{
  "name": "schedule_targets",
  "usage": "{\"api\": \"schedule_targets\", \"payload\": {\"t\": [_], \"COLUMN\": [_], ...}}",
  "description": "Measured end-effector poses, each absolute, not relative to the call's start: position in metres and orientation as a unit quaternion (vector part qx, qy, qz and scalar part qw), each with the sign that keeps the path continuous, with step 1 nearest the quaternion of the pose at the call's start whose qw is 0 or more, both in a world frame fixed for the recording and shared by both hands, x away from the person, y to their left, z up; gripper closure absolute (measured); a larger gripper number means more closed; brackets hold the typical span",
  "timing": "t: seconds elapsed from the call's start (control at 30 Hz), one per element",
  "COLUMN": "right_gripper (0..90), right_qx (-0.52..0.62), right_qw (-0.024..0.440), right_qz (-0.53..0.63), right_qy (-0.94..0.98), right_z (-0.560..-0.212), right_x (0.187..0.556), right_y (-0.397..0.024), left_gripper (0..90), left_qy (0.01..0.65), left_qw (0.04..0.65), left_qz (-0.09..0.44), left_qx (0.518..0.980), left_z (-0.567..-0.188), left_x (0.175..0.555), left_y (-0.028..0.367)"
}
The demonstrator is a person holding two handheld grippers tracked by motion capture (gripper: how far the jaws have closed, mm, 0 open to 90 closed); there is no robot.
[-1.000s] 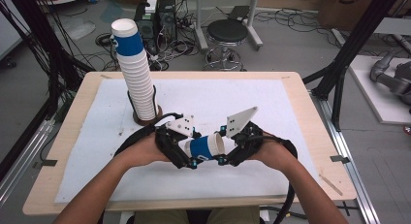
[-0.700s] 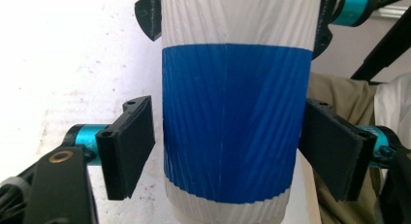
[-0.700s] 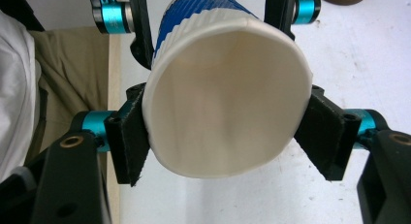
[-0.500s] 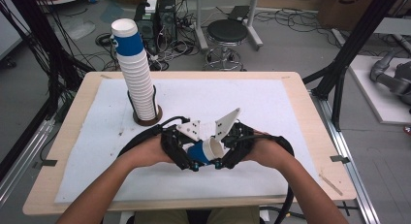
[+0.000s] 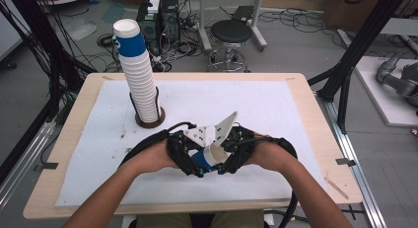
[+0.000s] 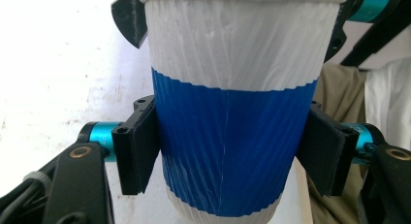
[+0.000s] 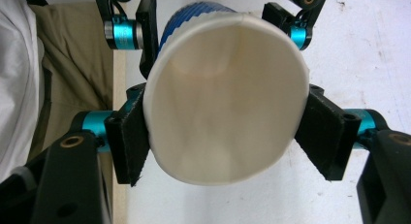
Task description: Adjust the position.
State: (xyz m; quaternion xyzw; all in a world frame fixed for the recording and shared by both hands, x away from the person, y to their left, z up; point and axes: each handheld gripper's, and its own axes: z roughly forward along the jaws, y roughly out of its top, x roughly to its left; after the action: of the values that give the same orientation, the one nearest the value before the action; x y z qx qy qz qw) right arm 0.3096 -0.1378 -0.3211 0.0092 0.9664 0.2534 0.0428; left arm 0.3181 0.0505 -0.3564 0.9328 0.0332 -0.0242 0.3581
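One counter (image 5: 315, 139) carries one white mat (image 5: 276, 109), and on it at about ten o'clock stands one tall stack of cups (image 5: 140, 85) in a dark ringed holder; how many cups make up the stack is too fine to count from the high view, though the top one shows a blue band. One loose cup (image 5: 209, 156) is held above the mat near six o'clock, between the two grippers. It is a ribbed paper cup, white at the rim and base with a broad blue band around its middle, its inside plain white and empty, its mouth turned toward the right gripper. The left gripper (image 5: 190, 161) has just closed its jaws onto the cup (image 6: 232, 136), and its pads press the blue band from both sides. The right gripper (image 5: 231, 159) has just been opening a little, yet its pads still sit against the cup (image 7: 225, 103) just behind the rim, which looks slightly squeezed out of round.
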Motion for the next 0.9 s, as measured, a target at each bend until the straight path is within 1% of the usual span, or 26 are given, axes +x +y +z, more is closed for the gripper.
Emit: {"api": "schedule_targets", "payload": {"t": [0.07,0.13,0.2,0.23,0.27,0.37,0.43,0.47,0.5,0.53,0.63,0.83,0.9], "right_gripper": [23.2,22.1,21.6,21.6,21.1,21.0,21.0,21.0,21.0,21.0,21.0,21.0,21.0], "right_qx": [0.013,0.025,0.028,0.028,0.033,0.049,0.063,0.071,0.078,0.084,0.105,0.172,0.193], "right_qw": [0.046,0.048,0.047,0.047,0.047,0.046,0.053,0.057,0.064,0.07,0.083,0.103,0.111], "right_qz": [0.273,0.3,0.327,0.327,0.362,0.415,0.444,0.454,0.463,0.471,0.477,0.481,0.482], "right_qy": [0.961,0.953,0.943,0.943,0.93,0.907,0.892,0.886,0.881,0.875,0.868,0.853,0.847], "right_z": [-0.321,-0.32,-0.318,-0.318,-0.314,-0.308,-0.304,-0.303,-0.302,-0.302,-0.308,-0.329,-0.337], "right_x": [0.311,0.311,0.311,0.311,0.312,0.312,0.312,0.312,0.312,0.312,0.312,0.311,0.312], "right_y": [-0.14,-0.144,-0.149,-0.149,-0.154,-0.165,-0.173,-0.178,-0.182,-0.187,-0.199,-0.22,-0.227], "left_gripper": [29.2,29.2,29.3,29.3,29.2,29.2,28.9,28.6,28.1,27.8,27.4,26.7,26.7], "left_qy": [0.043,0.048,0.052,0.052,0.059,0.074,0.077,0.093,0.093,0.108,0.122,0.139,0.147], "left_qw": [0.383,0.406,0.426,0.426,0.439,0.458,0.462,0.479,0.479,0.492,0.505,0.539,0.556], "left_qz": [-0.028,-0.03,-0.03,-0.03,-0.027,-0.027,-0.024,-0.02,-0.02,-0.017,-0.013,0.017,0.035], "left_qx": [0.922,0.912,0.903,0.903,0.896,0.885,0.883,0.873,0.873,0.864,0.854,0.831,0.817], "left_z": [-0.359,-0.361,-0.363,-0.363,-0.365,-0.37,-0.371,-0.375,-0.375,-0.379,-0.383,-0.39,-0.393], "left_x": [0.319,0.319,0.319,0.319,0.319,0.318,0.319,0.319,0.319,0.319,0.319,0.317,0.314], "left_y": [0.054,0.058,0.062,0.062,0.067,0.074,0.077,0.083,0.083,0.088,0.093,0.107,0.114]}}
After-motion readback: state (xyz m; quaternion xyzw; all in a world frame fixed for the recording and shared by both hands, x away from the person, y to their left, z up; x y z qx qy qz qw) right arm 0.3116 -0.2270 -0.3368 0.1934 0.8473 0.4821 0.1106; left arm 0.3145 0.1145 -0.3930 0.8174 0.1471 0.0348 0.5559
